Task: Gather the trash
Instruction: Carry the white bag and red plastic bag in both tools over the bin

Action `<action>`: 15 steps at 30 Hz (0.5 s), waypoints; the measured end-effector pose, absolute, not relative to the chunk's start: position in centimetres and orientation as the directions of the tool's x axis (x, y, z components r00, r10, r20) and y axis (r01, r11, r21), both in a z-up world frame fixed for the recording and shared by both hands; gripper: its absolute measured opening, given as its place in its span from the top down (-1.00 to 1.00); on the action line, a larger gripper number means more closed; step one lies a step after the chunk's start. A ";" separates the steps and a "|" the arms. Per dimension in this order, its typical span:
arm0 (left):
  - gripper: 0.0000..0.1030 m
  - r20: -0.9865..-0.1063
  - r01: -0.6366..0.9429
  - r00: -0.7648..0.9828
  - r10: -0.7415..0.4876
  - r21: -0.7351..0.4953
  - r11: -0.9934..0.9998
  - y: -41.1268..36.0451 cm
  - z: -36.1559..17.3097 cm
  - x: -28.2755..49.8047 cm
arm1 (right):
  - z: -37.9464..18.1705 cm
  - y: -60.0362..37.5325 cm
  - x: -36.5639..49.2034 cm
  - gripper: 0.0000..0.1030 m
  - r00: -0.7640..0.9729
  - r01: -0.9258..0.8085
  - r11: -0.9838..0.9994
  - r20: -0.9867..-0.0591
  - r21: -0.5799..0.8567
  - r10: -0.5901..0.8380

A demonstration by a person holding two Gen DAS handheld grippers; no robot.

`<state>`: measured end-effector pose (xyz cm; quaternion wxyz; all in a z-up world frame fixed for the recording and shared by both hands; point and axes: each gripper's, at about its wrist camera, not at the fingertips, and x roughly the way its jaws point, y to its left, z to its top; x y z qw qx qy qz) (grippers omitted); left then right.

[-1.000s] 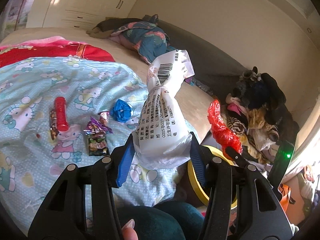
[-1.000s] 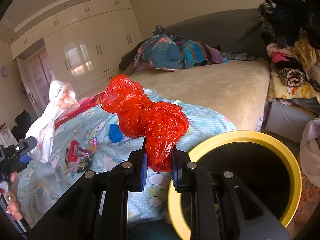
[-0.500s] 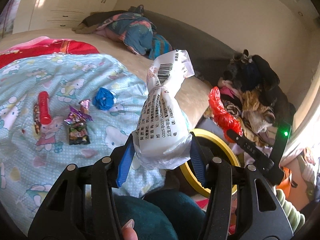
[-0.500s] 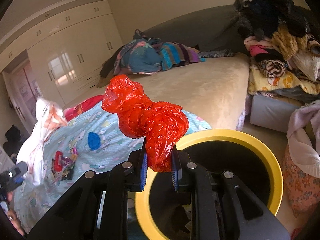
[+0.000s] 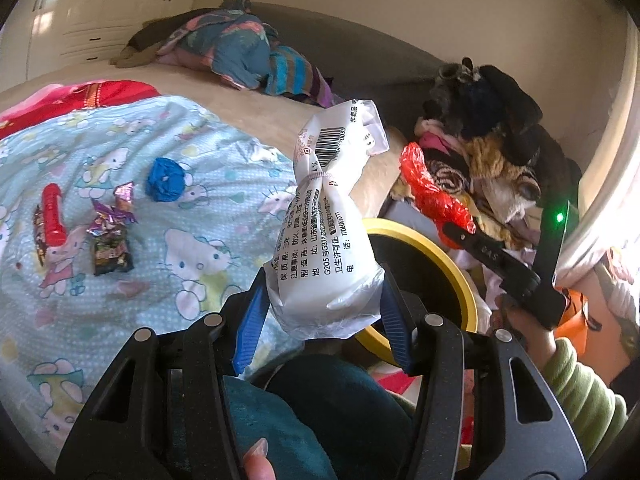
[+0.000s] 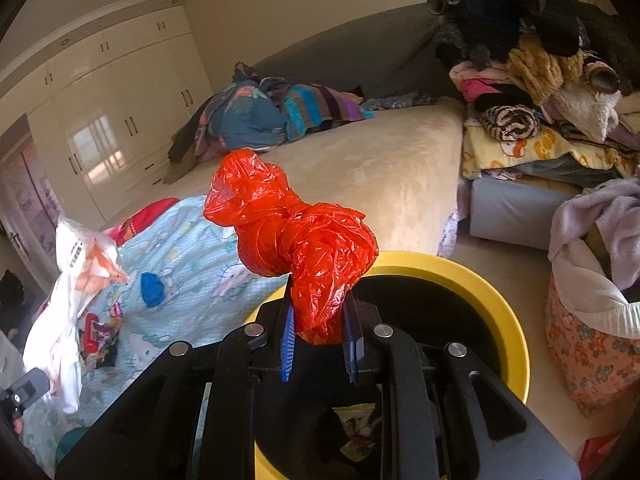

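Two claws carry trash beside a bed point(image 5: 380, 160). From the left wrist, the left claw point(image 5: 324, 320) is clamped on the base of a white printed plastic bag point(image 5: 328, 236), which stands upright between the blue fingers point(image 5: 250, 320) with its barcoded top twisted above. Behind and right of it shows the rim of a yellow bin point(image 5: 460, 276), and over that the right claw point(image 5: 456, 226) grips a crumpled red plastic bag point(image 5: 432, 192). On the cartoon-cat blanket point(image 5: 200, 240) to the left lie a blue wad point(image 5: 166, 179), a red tube point(image 5: 53, 216) and shiny candy wrappers point(image 5: 112, 236), close together. A heap of clothes point(image 5: 488, 128) is piled at right.

From the right wrist, the right claw point(image 6: 318, 346) pinches the lower end of the red plastic bag point(image 6: 292, 236), closed narrow on it, directly above the open mouth of the yellow bin point(image 6: 508, 320); some litter lies inside. The white printed plastic bag point(image 6: 76, 292) hangs at far left over the blanket point(image 6: 192, 248), where the blue wad point(image 6: 153, 289) rests.
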<state>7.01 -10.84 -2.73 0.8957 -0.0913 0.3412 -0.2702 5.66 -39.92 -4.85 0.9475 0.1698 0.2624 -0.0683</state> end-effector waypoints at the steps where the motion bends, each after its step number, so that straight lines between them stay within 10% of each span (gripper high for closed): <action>1: 0.13 -0.567 0.427 0.615 -0.549 -0.346 0.835 -11.2 -2.9 7.0 | -4.9 -40.1 5.6 0.64 0.852 0.223 0.932 -0.522 0.285 -0.044; 15: 0.13 -0.634 0.513 0.537 -0.557 -0.278 0.812 -16.9 -4.5 7.0 | -7.9 -42.1 5.2 0.64 0.802 0.318 0.908 -0.588 0.271 -0.106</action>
